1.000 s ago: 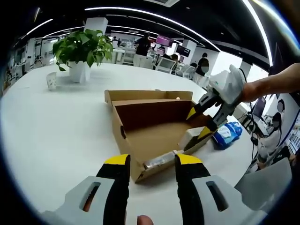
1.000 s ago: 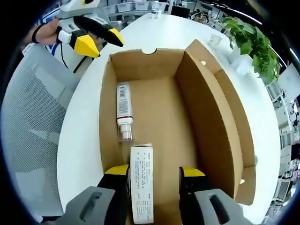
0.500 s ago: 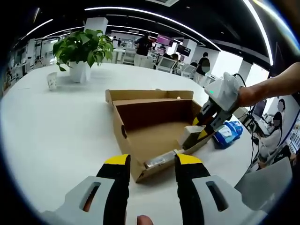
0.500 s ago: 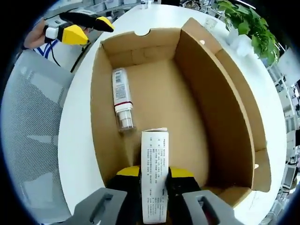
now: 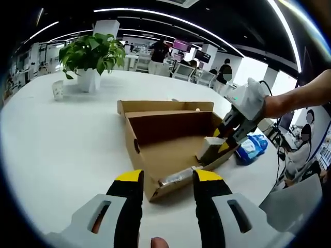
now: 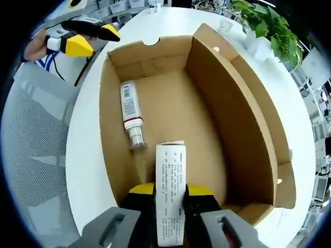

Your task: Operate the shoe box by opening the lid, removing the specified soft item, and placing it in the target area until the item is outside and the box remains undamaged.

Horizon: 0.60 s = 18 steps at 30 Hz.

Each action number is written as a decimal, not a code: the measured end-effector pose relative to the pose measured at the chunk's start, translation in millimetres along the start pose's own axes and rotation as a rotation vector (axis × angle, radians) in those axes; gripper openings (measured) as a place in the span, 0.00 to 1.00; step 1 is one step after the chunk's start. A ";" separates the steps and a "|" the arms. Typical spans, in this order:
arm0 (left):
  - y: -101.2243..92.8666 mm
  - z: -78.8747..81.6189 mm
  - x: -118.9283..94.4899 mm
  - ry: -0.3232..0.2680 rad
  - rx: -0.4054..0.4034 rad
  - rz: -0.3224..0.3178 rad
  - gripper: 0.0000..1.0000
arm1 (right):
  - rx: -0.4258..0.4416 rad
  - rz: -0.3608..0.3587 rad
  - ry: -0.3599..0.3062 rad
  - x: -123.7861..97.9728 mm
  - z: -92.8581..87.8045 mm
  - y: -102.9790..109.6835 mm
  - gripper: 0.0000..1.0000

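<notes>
Right gripper view: small carton (image 6: pixel 170 188) clamped by right gripper (image 6: pixel 169 194) inside shoe box (image 6: pixel 111 139) | left gripper (image 5: pixel 167 178) held wide | removal step; straight lift needed

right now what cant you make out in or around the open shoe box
- Right gripper view: print on the white carton is too small to read, and the right tool and frame edge hide its lower end.
- Right gripper view: label on the tube is too small.
- Left gripper view: the shoe box front wall hides most of the tube.
- Left gripper view: the blue packet is partly behind the right tool.
</notes>
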<state>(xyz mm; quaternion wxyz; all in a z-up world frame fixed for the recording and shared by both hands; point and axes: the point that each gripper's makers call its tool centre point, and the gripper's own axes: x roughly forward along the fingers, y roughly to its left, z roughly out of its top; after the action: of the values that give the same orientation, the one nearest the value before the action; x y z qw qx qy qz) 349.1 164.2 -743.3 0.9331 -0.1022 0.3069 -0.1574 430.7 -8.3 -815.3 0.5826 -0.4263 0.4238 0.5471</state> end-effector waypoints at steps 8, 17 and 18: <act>-1.0 0.6 0.3 -0.001 0.005 -0.003 0.38 | -0.023 -0.042 -0.046 -28.4 19.3 -13.9 0.16; -1.1 3.4 -1.7 -0.014 0.003 -0.006 0.38 | -0.028 -0.072 -0.059 -55.8 27.3 -22.9 0.16; -1.4 3.4 -1.7 -0.014 0.004 -0.007 0.38 | -0.029 -0.075 -0.059 -58.9 27.9 -24.1 0.16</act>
<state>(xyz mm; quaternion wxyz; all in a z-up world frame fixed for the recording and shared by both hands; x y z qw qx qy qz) 349.5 163.9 -739.2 0.9348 -0.1027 0.2998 -0.1605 453.1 1.3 -750.2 0.6086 -0.4340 0.3819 0.5434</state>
